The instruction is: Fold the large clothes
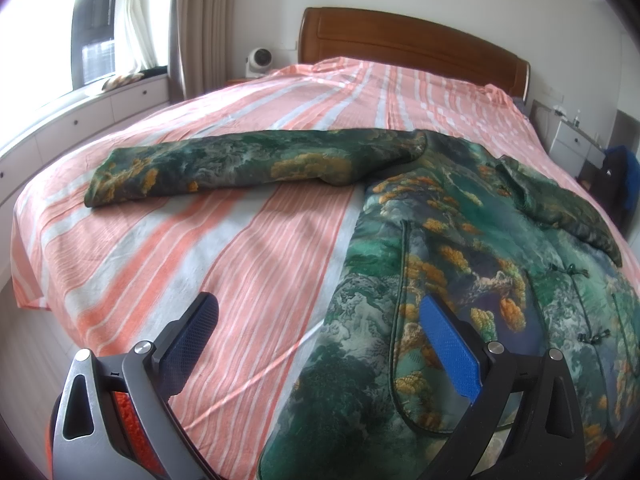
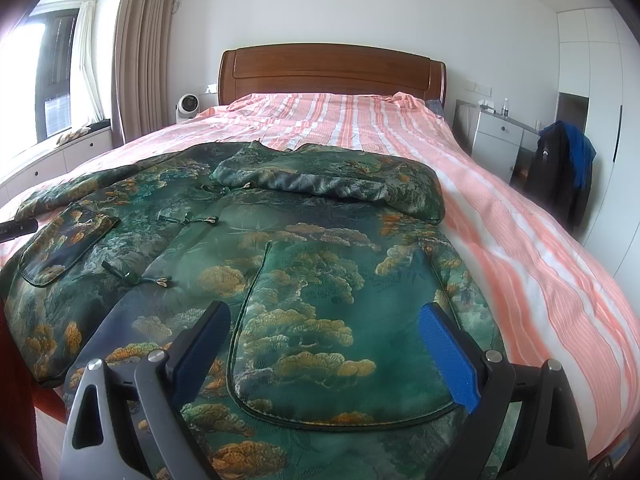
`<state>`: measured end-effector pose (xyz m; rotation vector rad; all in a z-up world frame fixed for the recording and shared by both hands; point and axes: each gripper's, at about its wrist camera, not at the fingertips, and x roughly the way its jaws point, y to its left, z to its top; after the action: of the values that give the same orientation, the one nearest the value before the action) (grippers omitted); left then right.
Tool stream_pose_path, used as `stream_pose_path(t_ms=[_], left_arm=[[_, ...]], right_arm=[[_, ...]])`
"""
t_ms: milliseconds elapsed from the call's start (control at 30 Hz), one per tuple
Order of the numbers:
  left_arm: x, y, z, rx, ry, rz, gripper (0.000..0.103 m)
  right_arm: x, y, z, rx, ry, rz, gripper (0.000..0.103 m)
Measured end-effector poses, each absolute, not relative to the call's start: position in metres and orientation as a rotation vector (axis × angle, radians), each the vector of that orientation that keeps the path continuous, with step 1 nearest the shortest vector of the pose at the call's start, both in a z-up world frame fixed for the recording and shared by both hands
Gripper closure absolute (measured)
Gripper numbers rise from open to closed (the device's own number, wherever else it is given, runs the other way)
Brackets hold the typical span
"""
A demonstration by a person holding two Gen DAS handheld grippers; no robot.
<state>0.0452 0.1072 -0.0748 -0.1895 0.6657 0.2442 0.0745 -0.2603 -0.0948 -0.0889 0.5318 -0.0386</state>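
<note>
A large green jacket (image 1: 460, 240) with a gold and teal landscape print lies front up on the bed. Its left sleeve (image 1: 240, 168) stretches out flat to the left. In the right wrist view the jacket (image 2: 320, 248) fills the near bed, and its right sleeve (image 2: 320, 180) lies folded across the chest. My left gripper (image 1: 320, 320) is open and empty above the jacket's lower left edge. My right gripper (image 2: 324, 328) is open and empty above the right patch pocket (image 2: 340, 320).
The bed has a pink and white striped sheet (image 1: 240, 260) and a wooden headboard (image 2: 332, 72). A window bench with drawers (image 1: 80, 120) runs along the left. A white nightstand (image 2: 496, 140) and a chair with dark clothes (image 2: 560, 168) stand at the right.
</note>
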Motion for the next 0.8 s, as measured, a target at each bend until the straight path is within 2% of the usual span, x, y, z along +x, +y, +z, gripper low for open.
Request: stream_pose_path(t_ms=[800], left_arm=[[0.0452,0.1066,-0.0778,-0.189,0.677,0.245,0.002]], right_arm=[[0.0751,-0.2583,-0.0963,-0.088,0.536,-0.034,0.009]])
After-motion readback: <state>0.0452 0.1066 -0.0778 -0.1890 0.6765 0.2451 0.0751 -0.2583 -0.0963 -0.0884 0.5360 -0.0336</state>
